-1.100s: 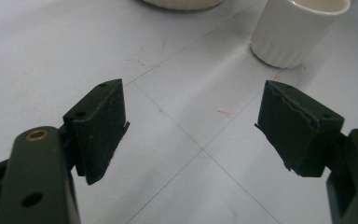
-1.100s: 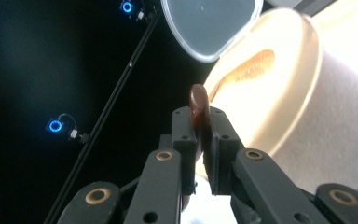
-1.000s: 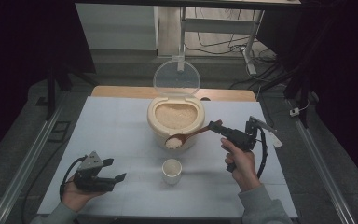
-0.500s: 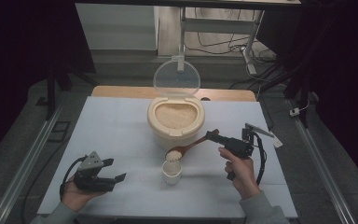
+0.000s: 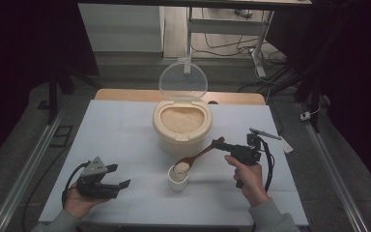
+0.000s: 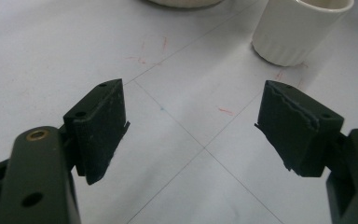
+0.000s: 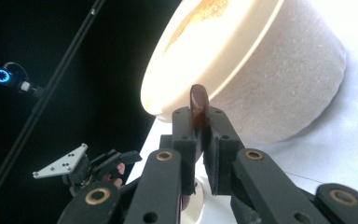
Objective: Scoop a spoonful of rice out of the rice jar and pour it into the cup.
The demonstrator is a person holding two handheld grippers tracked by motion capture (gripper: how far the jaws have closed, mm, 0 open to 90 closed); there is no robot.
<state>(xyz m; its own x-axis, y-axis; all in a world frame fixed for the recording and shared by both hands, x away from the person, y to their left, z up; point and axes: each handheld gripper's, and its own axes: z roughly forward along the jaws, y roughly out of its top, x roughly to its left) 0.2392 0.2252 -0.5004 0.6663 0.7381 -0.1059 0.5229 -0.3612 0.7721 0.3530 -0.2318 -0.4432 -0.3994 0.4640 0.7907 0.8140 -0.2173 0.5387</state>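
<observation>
R claw (image 7: pixel 200 140) clamps spoon (image 5: pixel 198 157); bowl hidden w/ rice.

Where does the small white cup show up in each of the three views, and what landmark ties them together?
High view: the small white cup stands at centre bottom, in front of the rice container, under the wooden spoon of rice.
Left gripper view: top right corner, beyond the open jaws.
Right gripper view: a sliver of white rim at the bottom, behind the jaws.
Shared landmark: the rice container.
</observation>
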